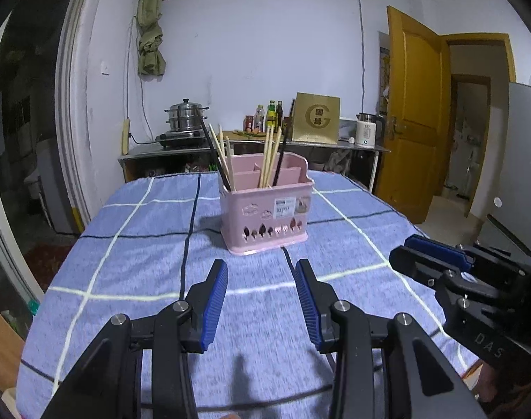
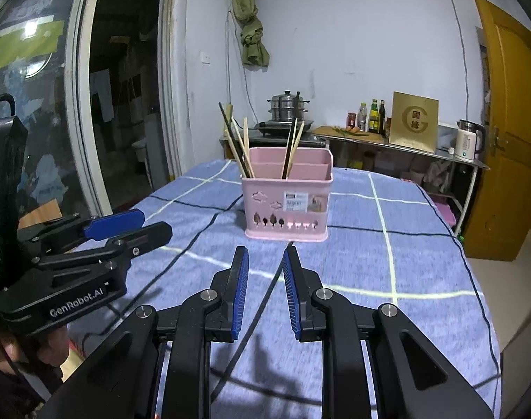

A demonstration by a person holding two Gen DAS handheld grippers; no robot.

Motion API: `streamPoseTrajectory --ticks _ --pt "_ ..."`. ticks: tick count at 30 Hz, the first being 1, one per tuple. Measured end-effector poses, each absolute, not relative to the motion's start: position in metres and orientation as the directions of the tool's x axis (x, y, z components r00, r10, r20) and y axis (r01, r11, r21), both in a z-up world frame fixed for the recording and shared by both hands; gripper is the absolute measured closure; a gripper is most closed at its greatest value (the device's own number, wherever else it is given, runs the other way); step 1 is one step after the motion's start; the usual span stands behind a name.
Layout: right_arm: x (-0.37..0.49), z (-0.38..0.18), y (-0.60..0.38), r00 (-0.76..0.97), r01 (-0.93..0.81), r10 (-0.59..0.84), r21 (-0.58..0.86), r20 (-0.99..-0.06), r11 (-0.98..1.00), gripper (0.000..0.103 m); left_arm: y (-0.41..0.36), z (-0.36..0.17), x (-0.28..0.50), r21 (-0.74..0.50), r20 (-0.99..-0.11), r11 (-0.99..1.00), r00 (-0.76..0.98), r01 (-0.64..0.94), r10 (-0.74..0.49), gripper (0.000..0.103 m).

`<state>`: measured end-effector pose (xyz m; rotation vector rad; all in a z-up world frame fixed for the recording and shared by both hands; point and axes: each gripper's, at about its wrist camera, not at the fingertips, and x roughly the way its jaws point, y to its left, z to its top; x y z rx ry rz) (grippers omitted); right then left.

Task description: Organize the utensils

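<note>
A pink utensil holder (image 1: 265,206) (image 2: 288,202) stands upright on the blue checked tablecloth (image 1: 126,244) (image 2: 405,262). Light wooden and dark chopsticks (image 1: 222,160) (image 2: 239,146) lean in its left compartment, and more chopsticks (image 1: 270,157) (image 2: 291,146) stand in a middle one. My left gripper (image 1: 262,269) hovers over the cloth just short of the holder, open and holding nothing. My right gripper (image 2: 265,255) is beside it, also short of the holder, with a narrower gap and nothing between its blue pads. Each gripper shows in the other's view, the right gripper (image 1: 429,255) and the left gripper (image 2: 136,223).
A steel counter (image 1: 251,145) runs along the back wall with a steamer pot (image 1: 186,117), bottles (image 1: 270,113), a gold box (image 1: 316,117) and a white kettle (image 1: 366,129). A yellow door (image 1: 415,111) stands open to the right. A glass sliding door (image 2: 31,104) is on the left.
</note>
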<state>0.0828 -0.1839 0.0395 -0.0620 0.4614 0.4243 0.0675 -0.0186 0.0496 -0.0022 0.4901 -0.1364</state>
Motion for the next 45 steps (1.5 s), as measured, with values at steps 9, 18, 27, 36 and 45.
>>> streamPoseTrajectory --ticks 9,18,27,36,45 --pt "0.059 0.031 -0.184 0.817 -0.411 0.386 0.035 -0.428 0.911 0.082 -0.018 0.036 0.047 -0.052 -0.469 0.988 0.87 0.149 -0.156 0.063" --pt "0.054 0.019 -0.19 0.81 -0.399 0.382 0.058 -0.445 0.915 0.082 -0.018 0.027 0.039 -0.071 -0.476 0.985 0.862 0.159 -0.173 0.063" --pt "0.055 0.016 -0.192 0.805 -0.397 0.381 0.064 -0.454 0.915 0.082 -0.02 0.023 0.039 -0.069 -0.481 0.984 0.859 0.164 -0.177 0.063" --pt "0.056 0.013 -0.193 0.801 -0.398 0.382 0.066 -0.46 0.915 0.082 -0.022 0.022 0.039 -0.069 -0.482 0.983 0.857 0.171 -0.183 0.063" --pt "0.057 0.013 -0.19 0.798 -0.4 0.383 0.065 -0.465 0.914 0.082 -0.022 0.021 0.039 -0.071 -0.484 0.983 0.856 0.171 -0.184 0.063"
